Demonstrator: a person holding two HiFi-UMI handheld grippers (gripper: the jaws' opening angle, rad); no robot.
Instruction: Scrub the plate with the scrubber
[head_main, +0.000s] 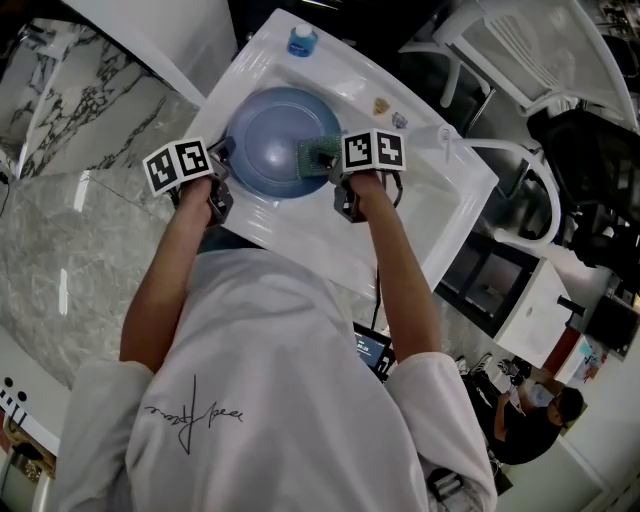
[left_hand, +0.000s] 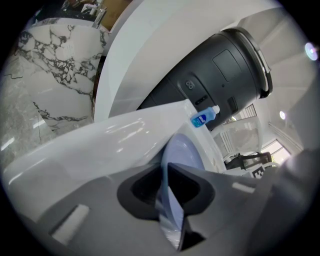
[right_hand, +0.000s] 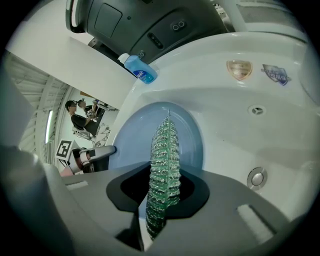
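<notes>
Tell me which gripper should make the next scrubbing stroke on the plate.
Right. The right gripper is shut on the green scrubber, which lies over the blue plate. The left gripper is clamped on the plate's rim, steadying it.

Head cam: above my shoulders, looking steeply down from mid distance. My arms, left gripper (head_main: 222, 160), right gripper (head_main: 335, 160) and the sink (head_main: 440, 190) sit centre frame. Left gripper cam: right behind its jaws, facing along the sink's left rim to the far side. Right gripper cam: equally close, facing down into the basin from the right. All three share the plate (head_main: 270, 140) and the far blue bottle (head_main: 302, 40). The right cam also sees my left gripper.
</notes>
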